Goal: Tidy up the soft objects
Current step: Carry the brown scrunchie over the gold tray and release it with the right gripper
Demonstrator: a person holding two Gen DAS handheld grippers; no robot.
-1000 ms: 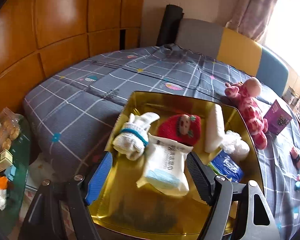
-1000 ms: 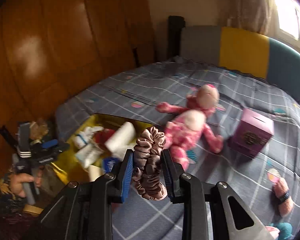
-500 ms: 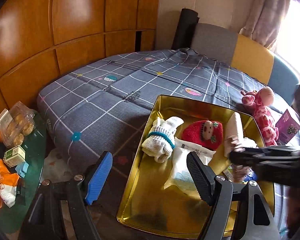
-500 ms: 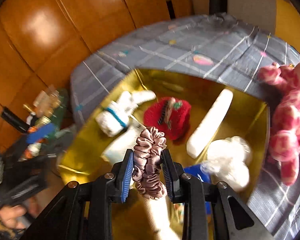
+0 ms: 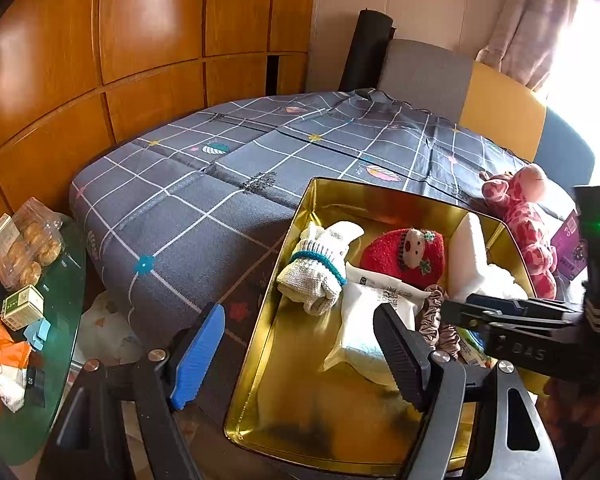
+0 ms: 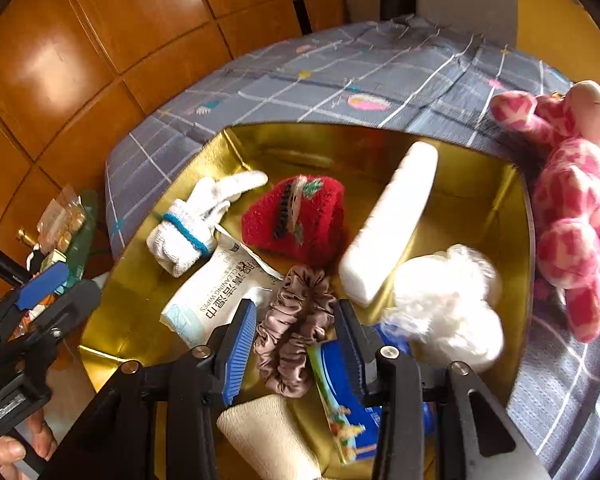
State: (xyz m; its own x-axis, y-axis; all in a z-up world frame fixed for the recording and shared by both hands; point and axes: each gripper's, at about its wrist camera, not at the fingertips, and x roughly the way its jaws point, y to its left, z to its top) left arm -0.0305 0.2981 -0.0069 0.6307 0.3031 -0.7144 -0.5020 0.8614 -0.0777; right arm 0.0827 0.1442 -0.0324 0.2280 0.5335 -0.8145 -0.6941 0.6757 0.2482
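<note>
A mauve satin scrunchie [image 6: 296,332] lies in the gold tray [image 6: 516,184] on the wipes pack [image 6: 220,292] and a blue packet [image 6: 340,392]. My right gripper [image 6: 296,340] hangs over it with its jaws opening; the scrunchie is between the pads, which no longer squeeze it. The tray also holds a white glove bundle [image 6: 188,232], a red knitted piece [image 6: 296,220], a white foam block [image 6: 392,220] and a white fluffy ball [image 6: 448,304]. My left gripper [image 5: 296,344] stands open over the tray's left wall [image 5: 260,320], empty. A pink plush giraffe [image 6: 572,200] lies on the bed.
The tray rests on the grey checked bed [image 5: 220,184]. A purple box [image 5: 572,248] sits beyond the giraffe. A green glass table [image 5: 60,280] with snack packs stands at the left, below wooden wall panels [image 5: 140,40]. A beige cloth [image 6: 268,432] lies under my right gripper.
My right gripper came down from over the bed into the tray with the scrunchie, then its jaws widened and the scrunchie settled among the tray's things. The left gripper stayed open.
</note>
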